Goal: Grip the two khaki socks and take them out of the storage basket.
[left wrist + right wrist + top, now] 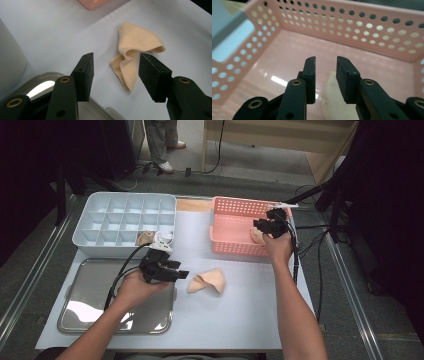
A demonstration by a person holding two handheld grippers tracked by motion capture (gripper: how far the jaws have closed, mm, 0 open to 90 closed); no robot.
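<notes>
Two cloths matter here. I hold my left gripper [172, 270] open and empty beside the folded cloth [207, 281] on the table, lined up to grab. My right gripper [267, 226], part-open and empty, hangs over the basket [235, 227] and its second cloth [334, 100].

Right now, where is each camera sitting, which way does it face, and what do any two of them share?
High view: above the person's side, looking forward and down on the table; both forearms and claws show.
Left gripper view: on the left claw, facing a folded beige cloth.
Right gripper view: on the right claw, looking into the pink basket.
Shared: the high and left views both show the cloth.
</notes>
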